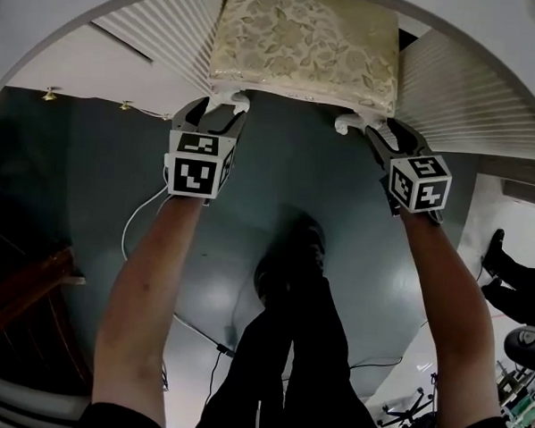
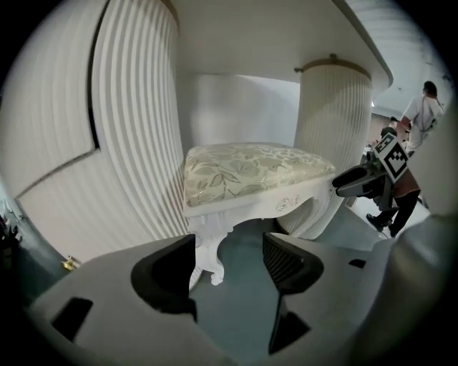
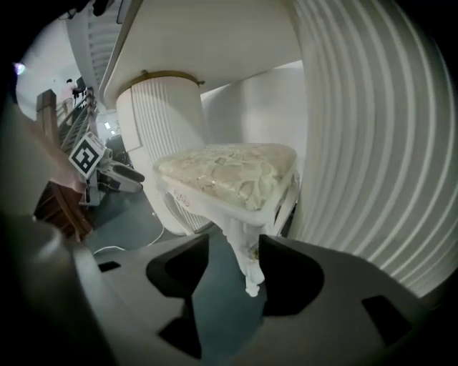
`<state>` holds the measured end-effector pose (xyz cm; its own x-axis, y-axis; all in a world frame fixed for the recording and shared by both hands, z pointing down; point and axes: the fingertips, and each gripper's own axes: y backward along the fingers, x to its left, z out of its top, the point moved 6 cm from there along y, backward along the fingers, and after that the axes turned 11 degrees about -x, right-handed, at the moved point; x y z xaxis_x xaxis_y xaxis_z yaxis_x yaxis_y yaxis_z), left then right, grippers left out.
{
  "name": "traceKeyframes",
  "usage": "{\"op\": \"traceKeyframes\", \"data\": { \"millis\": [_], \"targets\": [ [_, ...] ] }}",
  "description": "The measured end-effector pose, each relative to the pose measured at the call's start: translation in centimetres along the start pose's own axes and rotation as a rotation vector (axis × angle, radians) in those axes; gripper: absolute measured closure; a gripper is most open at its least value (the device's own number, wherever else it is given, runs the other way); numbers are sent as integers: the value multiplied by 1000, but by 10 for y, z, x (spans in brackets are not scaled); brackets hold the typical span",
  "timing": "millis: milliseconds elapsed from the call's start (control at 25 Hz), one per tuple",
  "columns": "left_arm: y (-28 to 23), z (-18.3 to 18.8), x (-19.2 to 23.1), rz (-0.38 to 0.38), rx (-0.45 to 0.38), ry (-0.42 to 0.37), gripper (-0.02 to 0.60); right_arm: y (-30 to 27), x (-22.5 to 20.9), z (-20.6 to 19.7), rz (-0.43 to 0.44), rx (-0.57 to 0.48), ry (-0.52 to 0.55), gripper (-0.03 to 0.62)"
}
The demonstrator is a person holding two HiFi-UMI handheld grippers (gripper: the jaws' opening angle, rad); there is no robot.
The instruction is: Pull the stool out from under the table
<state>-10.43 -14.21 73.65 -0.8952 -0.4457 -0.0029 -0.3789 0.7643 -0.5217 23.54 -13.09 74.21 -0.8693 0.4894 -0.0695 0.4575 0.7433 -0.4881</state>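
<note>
The stool (image 1: pixel 303 45) has a cream floral cushion and carved white legs, and stands under the white table (image 2: pixel 250 36) between its two fluted pedestals. My left gripper (image 1: pixel 215 107) is open at the stool's front left leg (image 2: pixel 210 254), which shows just ahead of the left jaw. My right gripper (image 1: pixel 384 130) is open at the front right leg (image 3: pixel 247 257); that leg stands in the gap between the jaws, nearer the right one. In the left gripper view the right gripper (image 2: pixel 358 182) shows at the stool's far corner.
Fluted white pedestals (image 1: pixel 170 33) (image 1: pixel 471 85) flank the stool closely. A white cable (image 1: pixel 142 215) trails over the dark teal floor behind my left arm. Dark wooden furniture (image 1: pixel 22 285) stands at lower left. A person (image 2: pixel 422 107) stands in the background.
</note>
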Motion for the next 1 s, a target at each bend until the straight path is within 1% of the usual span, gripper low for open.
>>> {"op": "traceKeyframes", "data": {
  "millis": [120,280,360,440,560,600,680,760,800,880,1000],
  "targets": [
    [-18,-5,11,8,-1,-14,264,-12,-8,-8,-20,12,15,352],
    [-30,-3,33,49,-30,26,238,-24,-13,-10,-34,3,21,338],
    [-35,-2,41,51,-38,26,238,-27,-15,-11,-36,4,30,341],
    [-42,-3,43,11,-24,2,238,-30,-17,-10,-35,6,34,345],
    [-53,-2,34,-78,6,-40,241,-36,-16,-6,-26,17,58,352],
    [-56,-1,31,-93,9,-46,246,-37,-15,-6,-27,21,70,352],
    [-59,0,24,-94,0,-11,235,-35,-14,-7,-28,30,105,361],
    [-59,0,20,-83,-19,30,181,-32,-12,-7,-24,39,125,364],
    [-59,2,20,-78,-22,26,181,-32,-12,-7,-22,36,125,364],
    [-61,5,26,-77,-17,6,212,-35,-13,-4,-20,31,119,365],
    [-61,5,31,-99,12,-5,249,-36,-13,-4,-14,56,112,367]
  ]
}}
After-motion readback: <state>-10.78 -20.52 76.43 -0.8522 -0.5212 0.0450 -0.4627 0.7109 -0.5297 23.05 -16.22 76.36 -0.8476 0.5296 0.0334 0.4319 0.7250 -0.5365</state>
